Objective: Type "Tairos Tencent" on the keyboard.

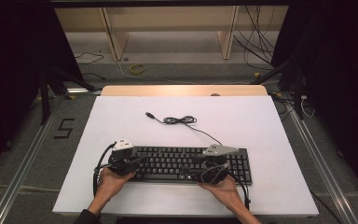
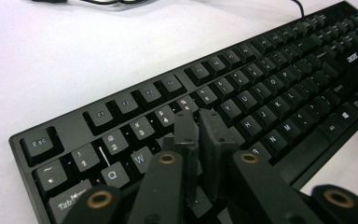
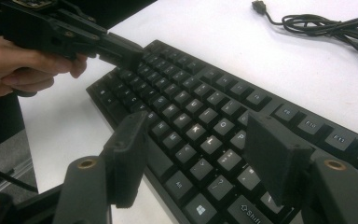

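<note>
Black and flat, the keyboard (image 1: 186, 163) lies near the front edge of the white table (image 1: 261, 121), its cable (image 1: 182, 120) looping loosely behind it and ending in a plug (image 1: 150, 115) that lies free on the white surface; from the high view a hand holds a gripper at each end of the board, the left gripper (image 1: 142, 160) over the left-hand keys and the right gripper (image 1: 193, 176) over the lower right of the main key block, both pointing inward. That view is too small to show how the jaws stand; the gripper views settle it. From the left gripper view, the left gripper (image 2: 199, 122) has its jaws pressed together, nothing between them, their tips just above the number and upper letter rows, with the key legends readable. From the right gripper view, the right gripper (image 3: 200, 135) stands spread wide above the keys near the shift row, nothing pinched; farther off the left hand (image 3: 18, 65) grips its tool over the far keys, and the coiled cable lies at the upper right.
</note>
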A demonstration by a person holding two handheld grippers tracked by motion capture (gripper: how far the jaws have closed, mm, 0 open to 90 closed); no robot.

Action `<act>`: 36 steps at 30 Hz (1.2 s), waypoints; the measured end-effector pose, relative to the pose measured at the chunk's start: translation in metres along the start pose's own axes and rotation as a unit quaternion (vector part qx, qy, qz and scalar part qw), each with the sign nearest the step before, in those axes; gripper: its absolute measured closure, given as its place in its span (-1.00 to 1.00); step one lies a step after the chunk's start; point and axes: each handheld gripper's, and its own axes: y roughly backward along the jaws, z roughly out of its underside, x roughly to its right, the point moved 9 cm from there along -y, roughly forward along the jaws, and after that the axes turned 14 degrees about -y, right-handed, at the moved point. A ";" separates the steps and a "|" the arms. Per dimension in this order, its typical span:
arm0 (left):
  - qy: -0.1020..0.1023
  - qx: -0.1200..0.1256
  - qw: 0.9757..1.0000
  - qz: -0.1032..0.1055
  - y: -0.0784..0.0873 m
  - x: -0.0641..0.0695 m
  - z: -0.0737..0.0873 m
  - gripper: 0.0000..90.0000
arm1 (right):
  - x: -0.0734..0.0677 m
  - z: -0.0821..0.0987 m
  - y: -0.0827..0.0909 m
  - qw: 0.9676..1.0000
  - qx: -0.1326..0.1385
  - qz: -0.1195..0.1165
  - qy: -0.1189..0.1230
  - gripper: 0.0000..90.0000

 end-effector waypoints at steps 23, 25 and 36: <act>-0.006 -0.038 0.999 0.006 -0.024 0.001 -0.001 0.97 | -0.001 0.004 0.006 1.000 0.002 -0.002 0.000 -0.12; -0.005 -0.040 0.999 0.006 -0.025 0.001 -0.001 0.97 | -0.001 0.004 0.006 1.000 0.001 -0.002 0.000 -0.13; -0.011 -0.050 0.999 0.010 -0.027 0.003 0.002 0.97 | -0.002 0.004 0.006 1.000 0.001 -0.003 0.000 -0.13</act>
